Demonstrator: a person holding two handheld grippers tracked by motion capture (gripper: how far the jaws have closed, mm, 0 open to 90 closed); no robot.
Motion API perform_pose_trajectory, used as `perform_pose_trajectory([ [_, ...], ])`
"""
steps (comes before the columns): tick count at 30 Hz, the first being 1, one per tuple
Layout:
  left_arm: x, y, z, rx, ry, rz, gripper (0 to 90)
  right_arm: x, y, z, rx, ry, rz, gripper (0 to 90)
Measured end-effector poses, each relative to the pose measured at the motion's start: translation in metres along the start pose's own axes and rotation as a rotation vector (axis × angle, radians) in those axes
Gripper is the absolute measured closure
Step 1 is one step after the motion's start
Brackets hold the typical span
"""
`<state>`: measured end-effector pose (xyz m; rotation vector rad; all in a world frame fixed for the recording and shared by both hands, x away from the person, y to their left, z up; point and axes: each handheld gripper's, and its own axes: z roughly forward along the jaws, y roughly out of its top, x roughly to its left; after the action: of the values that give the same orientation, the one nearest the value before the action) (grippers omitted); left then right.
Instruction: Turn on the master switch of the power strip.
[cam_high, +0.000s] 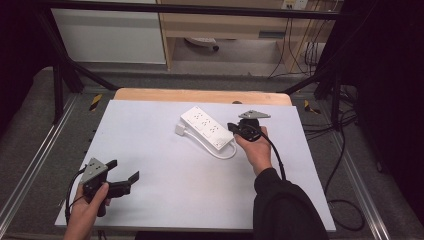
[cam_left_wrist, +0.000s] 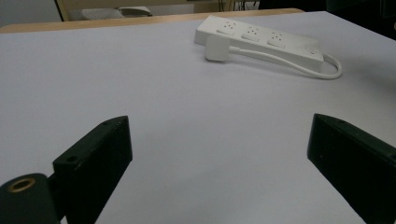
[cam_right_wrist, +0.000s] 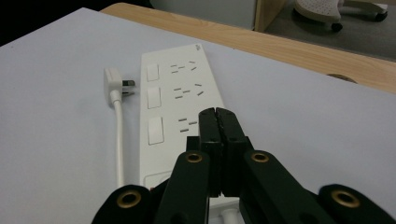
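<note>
A white power strip (cam_high: 207, 127) with three sockets lies at the middle back of the white table cover (cam_high: 165, 190). Its white cable (cam_high: 226, 153) loops round the near end, and its plug (cam_high: 180, 130) rests beside the far end. My right gripper (cam_high: 233, 127) is shut, with nothing between the jaws, just over the strip's near end. In the right gripper view, my right gripper (cam_right_wrist: 217, 113) hovers above the strip (cam_right_wrist: 173, 93), with the plug (cam_right_wrist: 114, 80) to the left. My left gripper (cam_high: 123, 170) stands open at the front left. The left gripper view has my left gripper (cam_left_wrist: 219, 125) aimed towards the strip (cam_left_wrist: 261, 39).
A wooden table edge (cam_high: 200, 95) runs behind the white cover. Black frame bars (cam_high: 60, 75) stand around the table. Cables (cam_high: 345, 200) trail on the floor to the right, and a chair base (cam_right_wrist: 336, 11) sits beyond the table.
</note>
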<state>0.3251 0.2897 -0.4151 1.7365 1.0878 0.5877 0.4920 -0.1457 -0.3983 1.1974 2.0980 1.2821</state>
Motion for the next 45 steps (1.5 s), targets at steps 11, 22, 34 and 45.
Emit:
perform_pose_trajectory([
  [11, 0.003, 0.000, -0.003, -0.004, 0.003, -0.006, 6.6, 0.011, -0.004, 0.011, 0.032, -0.002, -0.021, 90.0],
  [22, 0.002, 0.000, -0.002, -0.002, 0.004, -0.005, 6.6, 0.015, -0.010, 0.017, 0.077, -0.003, -0.023, 90.0],
  [34, 0.002, -0.001, -0.002, 0.000, 0.002, -0.004, 6.6, 0.021, -0.015, 0.023, 0.100, -0.001, -0.032, 90.0],
  [45, 0.002, -0.001, -0.002, 0.002, 0.001, -0.004, 6.6, 0.023, -0.018, 0.027, 0.115, 0.000, -0.039, 90.0],
])
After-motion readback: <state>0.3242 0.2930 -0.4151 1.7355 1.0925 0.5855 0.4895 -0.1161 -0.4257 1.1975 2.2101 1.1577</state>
